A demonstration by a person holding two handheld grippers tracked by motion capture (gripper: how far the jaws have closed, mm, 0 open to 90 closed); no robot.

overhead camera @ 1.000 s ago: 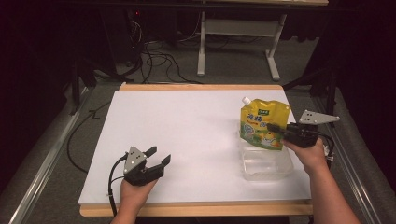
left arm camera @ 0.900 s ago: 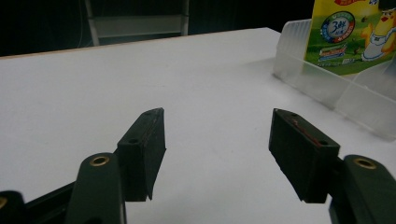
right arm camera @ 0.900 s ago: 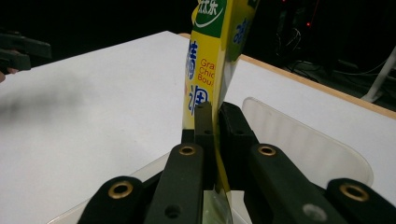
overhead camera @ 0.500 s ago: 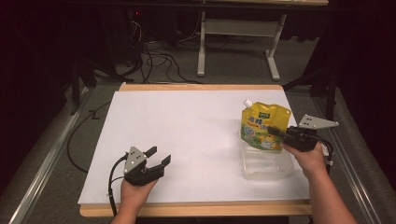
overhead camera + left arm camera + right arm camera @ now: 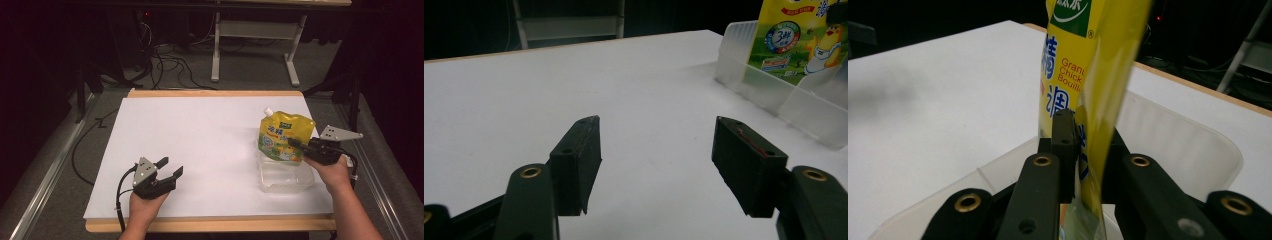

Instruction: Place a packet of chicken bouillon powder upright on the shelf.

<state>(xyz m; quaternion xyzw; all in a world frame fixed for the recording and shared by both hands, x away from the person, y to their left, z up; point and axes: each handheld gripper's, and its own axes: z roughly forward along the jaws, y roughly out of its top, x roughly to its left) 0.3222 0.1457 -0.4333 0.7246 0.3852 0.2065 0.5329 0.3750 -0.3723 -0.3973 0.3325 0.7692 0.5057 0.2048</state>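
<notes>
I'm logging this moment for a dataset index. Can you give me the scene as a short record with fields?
surface: table under a white sheet
left tool: open, holding nothing, low over the sheet near the front edge
right tool: shut on the pouch's edge
pouch: yellow, spouted, upright, above the bin
bin: clear plastic, on the table's right side

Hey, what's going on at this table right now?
A person holds a gripper in each hand. The right gripper is shut on a yellow pouch, holding it upright over a clear plastic container. The left gripper rests open on the white table, holding nothing.
</notes>
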